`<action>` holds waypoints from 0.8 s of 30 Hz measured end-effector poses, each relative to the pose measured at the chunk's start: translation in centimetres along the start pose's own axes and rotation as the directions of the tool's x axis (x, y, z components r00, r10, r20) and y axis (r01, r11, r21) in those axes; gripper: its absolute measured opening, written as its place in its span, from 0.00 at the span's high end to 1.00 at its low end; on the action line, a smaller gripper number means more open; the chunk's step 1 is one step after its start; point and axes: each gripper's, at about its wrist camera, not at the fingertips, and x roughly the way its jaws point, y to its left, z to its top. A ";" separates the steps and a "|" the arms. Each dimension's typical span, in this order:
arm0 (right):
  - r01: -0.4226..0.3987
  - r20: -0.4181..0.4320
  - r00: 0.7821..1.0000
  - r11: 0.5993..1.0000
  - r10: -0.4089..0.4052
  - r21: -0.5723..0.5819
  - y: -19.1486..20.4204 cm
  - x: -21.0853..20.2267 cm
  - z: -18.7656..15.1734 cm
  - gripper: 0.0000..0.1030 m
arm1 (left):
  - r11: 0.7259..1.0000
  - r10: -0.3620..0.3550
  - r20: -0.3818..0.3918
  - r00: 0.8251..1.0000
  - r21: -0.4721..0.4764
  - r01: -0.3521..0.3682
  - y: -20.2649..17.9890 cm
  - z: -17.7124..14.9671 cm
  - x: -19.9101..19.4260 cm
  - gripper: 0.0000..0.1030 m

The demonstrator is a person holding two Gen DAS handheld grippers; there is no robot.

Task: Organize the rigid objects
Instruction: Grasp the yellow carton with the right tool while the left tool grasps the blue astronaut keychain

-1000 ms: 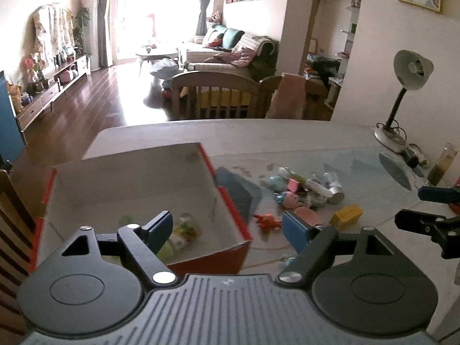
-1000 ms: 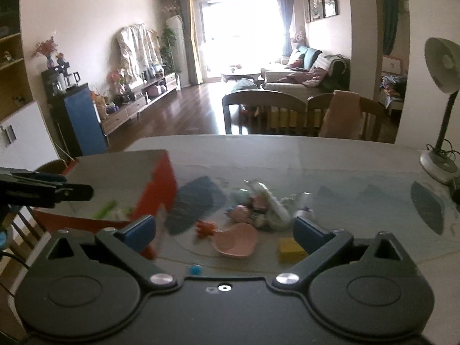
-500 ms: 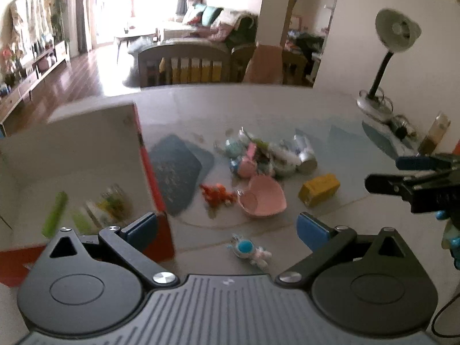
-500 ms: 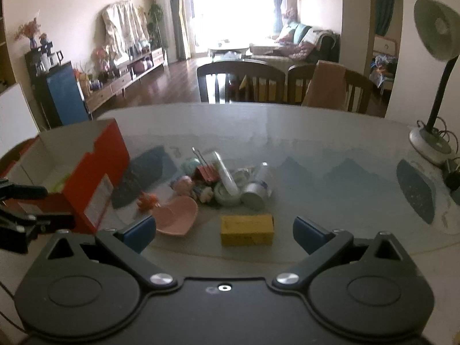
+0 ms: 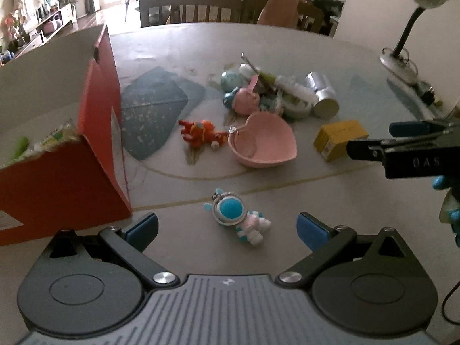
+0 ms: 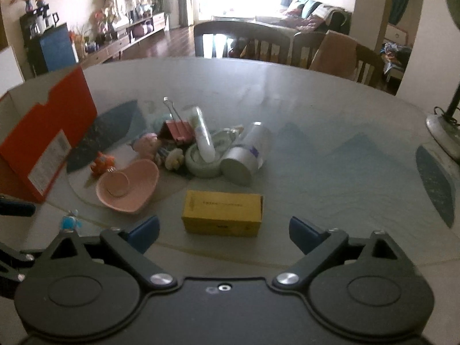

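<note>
My left gripper (image 5: 227,227) is open and empty, low over the table with a blue astronaut keychain (image 5: 238,220) between its fingertips. My right gripper (image 6: 224,230) is open and empty, with a yellow box (image 6: 222,211) lying between its fingers; the box also shows in the left wrist view (image 5: 340,139). A pink heart-shaped dish (image 5: 263,141) (image 6: 129,184), an orange toy (image 5: 199,132), a silver can (image 6: 247,158) and a pile of small items (image 5: 258,92) lie mid-table. An open red cardboard box (image 5: 103,141) (image 6: 49,132) stands at the left with a few items inside.
A desk lamp (image 5: 411,26) and its base stand at the table's right edge. Wooden chairs (image 6: 244,40) line the far side. The right gripper's fingers (image 5: 402,146) reach in from the right in the left wrist view.
My left gripper moved right, out from over the red box, and came down over the astronaut keychain. My right gripper moved forward and down to the yellow box. Both stayed open.
</note>
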 end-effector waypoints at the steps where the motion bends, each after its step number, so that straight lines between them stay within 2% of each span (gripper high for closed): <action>1: -0.007 -0.005 1.000 1.000 0.007 -0.004 0.0 0.3 0.0 0.08 | 1.000 0.005 -0.002 1.000 0.002 -0.005 -0.1 -0.1 0.2 0.00; 6: -0.029 -0.012 1.000 0.999 0.029 -0.025 0.1 1.2 0.1 0.08 | 0.999 0.038 -0.001 0.999 0.010 -0.038 -0.4 -0.4 0.9 0.00; 11: -0.034 -0.019 0.999 0.998 0.033 -0.044 0.2 1.9 0.3 0.11 | 0.999 0.037 -0.001 0.999 0.005 -0.037 -0.7 -0.5 1.5 0.01; 14: -0.034 -0.020 0.999 0.998 0.033 -0.056 0.3 2.3 0.4 0.12 | 1.000 0.029 -0.003 1.000 0.011 -0.029 -0.8 -0.5 1.7 0.13; 18: -0.035 -0.023 0.999 0.998 0.033 -0.061 0.5 2.6 0.5 0.14 | 1.000 0.032 0.004 0.999 0.000 -0.032 -0.9 -0.3 1.8 0.13; 20: -0.034 -0.022 0.999 0.998 0.033 -0.058 0.6 2.7 0.6 0.14 | 0.999 0.040 0.012 0.999 -0.013 -0.040 -0.9 -0.3 1.8 0.19; 24: -0.019 -0.022 1.000 0.999 0.018 -0.051 0.8 3.0 0.7 0.15 | 0.998 0.054 0.014 0.998 0.010 -0.054 -1.1 0.0 1.8 0.36</action>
